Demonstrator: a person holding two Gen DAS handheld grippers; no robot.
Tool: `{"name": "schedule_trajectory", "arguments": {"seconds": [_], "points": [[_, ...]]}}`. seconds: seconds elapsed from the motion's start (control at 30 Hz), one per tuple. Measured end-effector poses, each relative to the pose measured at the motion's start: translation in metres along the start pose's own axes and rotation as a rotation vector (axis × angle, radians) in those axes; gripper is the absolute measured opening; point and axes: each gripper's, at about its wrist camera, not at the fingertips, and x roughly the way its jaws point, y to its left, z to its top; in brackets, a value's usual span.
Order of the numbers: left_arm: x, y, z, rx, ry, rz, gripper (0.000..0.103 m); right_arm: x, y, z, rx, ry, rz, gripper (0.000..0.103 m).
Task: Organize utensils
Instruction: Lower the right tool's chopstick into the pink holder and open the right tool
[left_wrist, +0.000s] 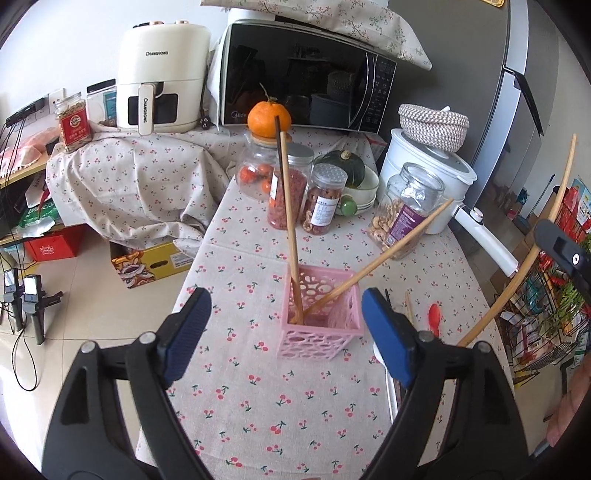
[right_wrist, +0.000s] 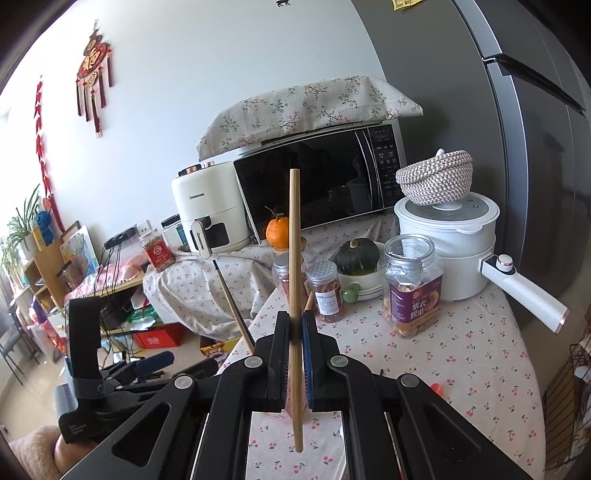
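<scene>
Now, left tongs (left_wrist: 286, 325) stand wide apart with nothing between the pads, hovering just this side of the pink basket (left_wrist: 320, 328) on the cherry-print tablecloth (left_wrist: 258, 406). Three sticks already lean in the basket: two chopsticks (left_wrist: 290, 229) together toward the jars, one of them dark at the top, and a third (left_wrist: 384, 254) angled off to the right.

Right tongs (right_wrist: 295, 332) are pressed together on a bamboo chopstick (right_wrist: 294, 258), held upright and gripped a little below its middle, so more length stands above the pads than below. From the left camera the same stick shows at the far right as a long curve, well apart from the basket.

Handling, as I judge it: light, stiff, smooth, round. It will want to pivot or slide in the pads if I bump it. The present hold looks sound; the free lower end gives room to enter the basket.

Basket looks light, openwork plastic, likely to tip or skid if a stick pushes its rim.

Still on the cloth right of the basket: a red spoon (left_wrist: 434, 317) and what seem more sticks, partly hidden behind the left tongs' blue pad.
</scene>
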Motion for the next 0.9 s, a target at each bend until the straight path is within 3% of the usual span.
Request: {"name": "schedule_trajectory", "arguments": {"seconds": [0.23,0.57,0.9], "points": [[0.021,0.014,-0.011,0.002,0.149,0.052,0.084,0.012,0.022,0.014,-0.015,-0.05,0.022,0.006],[0.022,0.034,-0.01,-0.047,0.186,0.047,0.084,0.071,0.051,0.013,-0.029,-0.075,-0.005,0.006],[0.025,0.04,-0.01,-0.06,0.209,0.045,0.084,0.128,0.044,-0.014,-0.054,0.062,-0.105,0.006]]}}
